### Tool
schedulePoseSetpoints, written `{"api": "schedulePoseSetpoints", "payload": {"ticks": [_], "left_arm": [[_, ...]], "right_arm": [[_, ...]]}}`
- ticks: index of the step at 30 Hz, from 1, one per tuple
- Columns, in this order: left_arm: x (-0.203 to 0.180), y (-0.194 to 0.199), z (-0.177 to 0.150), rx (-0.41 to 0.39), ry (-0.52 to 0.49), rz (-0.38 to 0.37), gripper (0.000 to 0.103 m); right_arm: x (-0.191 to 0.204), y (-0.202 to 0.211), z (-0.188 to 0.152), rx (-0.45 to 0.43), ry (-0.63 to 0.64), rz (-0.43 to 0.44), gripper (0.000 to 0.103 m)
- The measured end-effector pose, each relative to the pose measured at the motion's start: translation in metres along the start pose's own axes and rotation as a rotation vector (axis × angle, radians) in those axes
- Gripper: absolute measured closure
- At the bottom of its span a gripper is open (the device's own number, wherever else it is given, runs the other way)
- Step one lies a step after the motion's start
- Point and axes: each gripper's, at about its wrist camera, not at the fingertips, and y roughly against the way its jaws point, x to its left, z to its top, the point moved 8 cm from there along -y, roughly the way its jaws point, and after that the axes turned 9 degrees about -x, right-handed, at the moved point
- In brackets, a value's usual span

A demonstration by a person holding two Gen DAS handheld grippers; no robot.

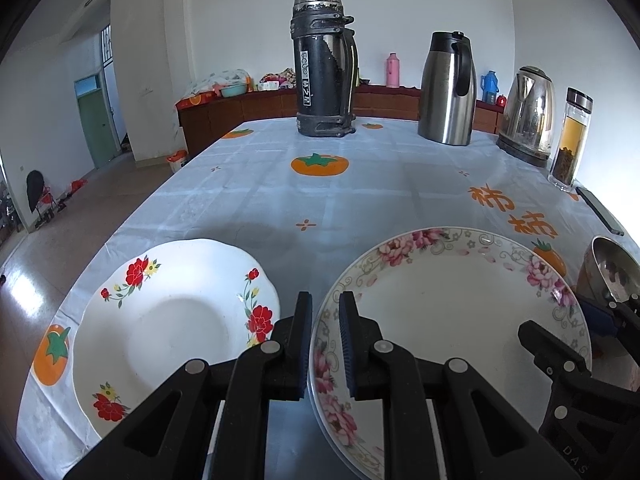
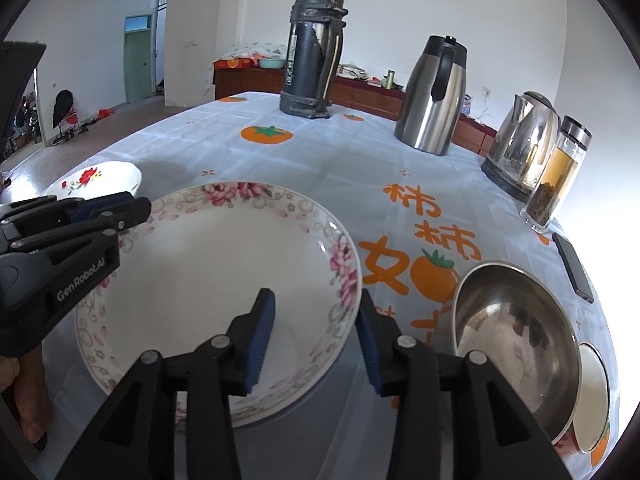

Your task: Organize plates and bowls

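A pink-flowered plate (image 1: 452, 308) lies on the persimmon-print cloth in front of both grippers, with a grey shadow under its near edge. My left gripper (image 1: 325, 300) is shut on its left rim, one pad on each side. The same gripper (image 2: 128, 210) shows at the plate's left in the right wrist view. My right gripper (image 2: 316, 300) stands open, with the right rim of the plate (image 2: 224, 280) between its pads but not pinched. A white plate with red flowers (image 1: 172, 320) lies to the left. A steel bowl (image 2: 516, 340) sits tilted at the right, against a white bowl (image 2: 594, 392).
At the back of the table stand a black thermos (image 1: 324, 68), a steel jug (image 1: 448, 88), a kettle (image 1: 528, 112) and a glass tea bottle (image 1: 570, 140). A phone (image 1: 600, 210) lies near the right edge. The table's left edge (image 1: 132, 224) drops to the floor.
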Motion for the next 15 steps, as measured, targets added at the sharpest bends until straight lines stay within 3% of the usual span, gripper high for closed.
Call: {"api": "schedulePoseSetpoints", "payload": {"ticks": [2,4,15], "left_arm": [[0.0009,0.0006,0.0004,-0.004,0.004,0.000,0.074],[0.0021,0.0035,0.0015,-0.018,0.010,0.001,0.045],[0.0034,0.0074,0.0047,-0.048,0.012,0.003,0.042]], "right_arm": [[-0.0014,0.0009,0.0006,-0.007,-0.011,0.001,0.046],[-0.0057,0.0038,0.0017,-0.024,-0.035,0.003,0.042],[-0.0060,0.0065,0.0030,-0.039,-0.028,0.004,0.040]]}}
